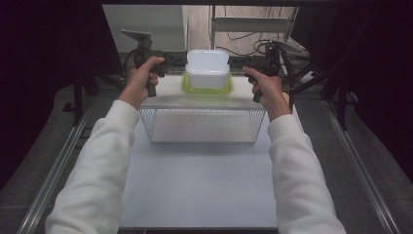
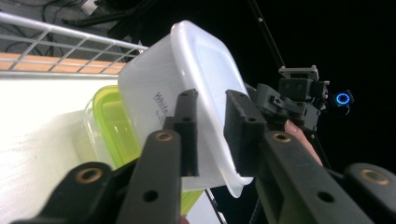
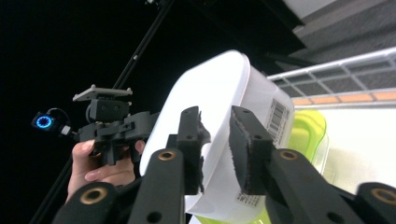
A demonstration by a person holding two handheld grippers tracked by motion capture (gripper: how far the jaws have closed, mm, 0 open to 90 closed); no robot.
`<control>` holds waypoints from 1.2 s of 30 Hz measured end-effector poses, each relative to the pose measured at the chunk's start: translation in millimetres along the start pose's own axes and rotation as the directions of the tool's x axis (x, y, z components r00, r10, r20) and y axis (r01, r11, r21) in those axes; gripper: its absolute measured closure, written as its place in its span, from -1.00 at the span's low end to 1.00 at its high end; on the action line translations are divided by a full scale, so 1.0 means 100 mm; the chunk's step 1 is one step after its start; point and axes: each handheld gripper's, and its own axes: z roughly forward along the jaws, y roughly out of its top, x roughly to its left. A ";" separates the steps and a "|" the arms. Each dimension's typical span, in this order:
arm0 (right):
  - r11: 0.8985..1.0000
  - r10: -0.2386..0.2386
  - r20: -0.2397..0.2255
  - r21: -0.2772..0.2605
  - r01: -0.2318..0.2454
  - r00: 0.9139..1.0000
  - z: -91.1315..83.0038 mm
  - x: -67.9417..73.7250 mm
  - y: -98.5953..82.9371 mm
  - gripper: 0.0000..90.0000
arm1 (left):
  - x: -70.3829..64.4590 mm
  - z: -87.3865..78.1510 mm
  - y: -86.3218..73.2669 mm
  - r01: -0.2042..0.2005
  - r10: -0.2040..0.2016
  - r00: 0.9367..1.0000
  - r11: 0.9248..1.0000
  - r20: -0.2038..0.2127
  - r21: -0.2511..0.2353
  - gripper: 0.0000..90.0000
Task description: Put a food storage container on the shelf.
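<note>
Both grippers' fingers apparently pinching white tub.

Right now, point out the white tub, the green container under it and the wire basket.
white tub (image 1: 208,66), high view, middle of its lid.
green container (image 2: 114,123), left gripper view, its green lid edge.
wire basket (image 1: 202,110), high view, its far rim.

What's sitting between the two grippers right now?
In the high view, the white plastic tub sits between the left gripper and right gripper, resting in a yellow-green plastic container. Both grippers pinch its rim.
</note>
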 end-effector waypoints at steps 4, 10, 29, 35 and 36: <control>0.998 -0.057 0.043 -0.025 0.058 0.997 -0.08 0.05 0.02 0.43 | -0.07 -0.04 -0.01 -0.058 0.058 0.998 0.998 -0.033 -0.002 0.40; 0.985 -0.170 0.072 -0.007 0.171 0.983 -0.20 0.17 0.01 0.22 | -0.22 -0.18 -0.08 -0.172 0.169 0.982 0.985 -0.085 -0.034 0.05; 0.886 -0.457 0.161 0.175 0.430 0.875 -0.61 0.39 -0.53 -0.09 | -0.31 -0.69 -0.85 -0.399 0.402 0.893 0.915 -0.203 0.055 -0.16; 0.865 -0.487 0.151 0.216 0.452 0.860 -0.74 0.29 -0.80 -0.10 | -0.24 -0.70 -1.24 -0.451 0.471 0.851 0.882 -0.232 0.136 -0.17; 0.862 -0.493 0.151 0.221 0.456 0.857 -0.75 0.27 -0.83 -0.10 | -0.22 -0.70 -1.32 -0.455 0.479 0.846 0.877 -0.233 0.153 -0.17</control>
